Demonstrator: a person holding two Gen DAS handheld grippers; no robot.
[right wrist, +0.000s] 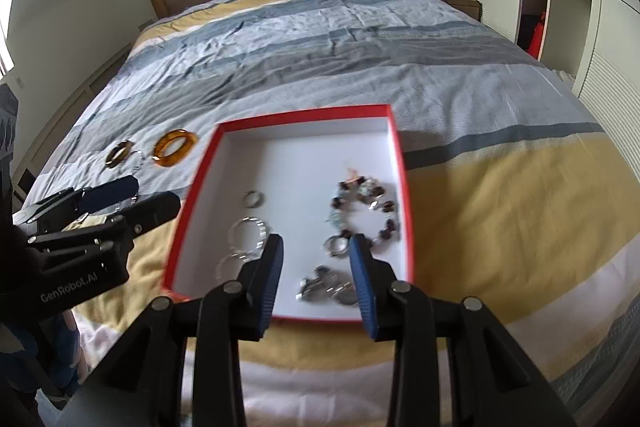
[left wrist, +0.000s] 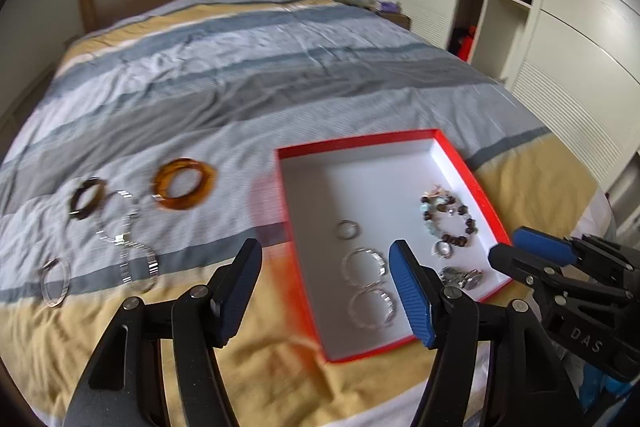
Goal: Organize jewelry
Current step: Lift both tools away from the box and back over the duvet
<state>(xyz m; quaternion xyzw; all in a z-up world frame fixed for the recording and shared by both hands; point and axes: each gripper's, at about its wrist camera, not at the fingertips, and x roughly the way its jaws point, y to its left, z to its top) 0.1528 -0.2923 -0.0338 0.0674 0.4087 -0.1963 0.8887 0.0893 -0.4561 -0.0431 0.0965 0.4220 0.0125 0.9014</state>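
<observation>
Your left fingers point(left wrist: 326, 291) are standing wide apart and your right fingers point(right wrist: 316, 283) are parted less, both gripping nothing, hovering above the near end of the red box point(right wrist: 402, 163). The box is sitting on the bed point(right wrist: 360, 39), holding rings, silver bangles point(left wrist: 366, 285) and a beaded bracelet point(right wrist: 362, 211). An amber bangle point(left wrist: 185, 183) and other bracelets are lying on the bedcover to its left.

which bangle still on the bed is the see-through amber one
The amber bangle, the one lying nearest the red box. The dark brown bangle to its left is smaller and opaque; the others are silvery.
</observation>
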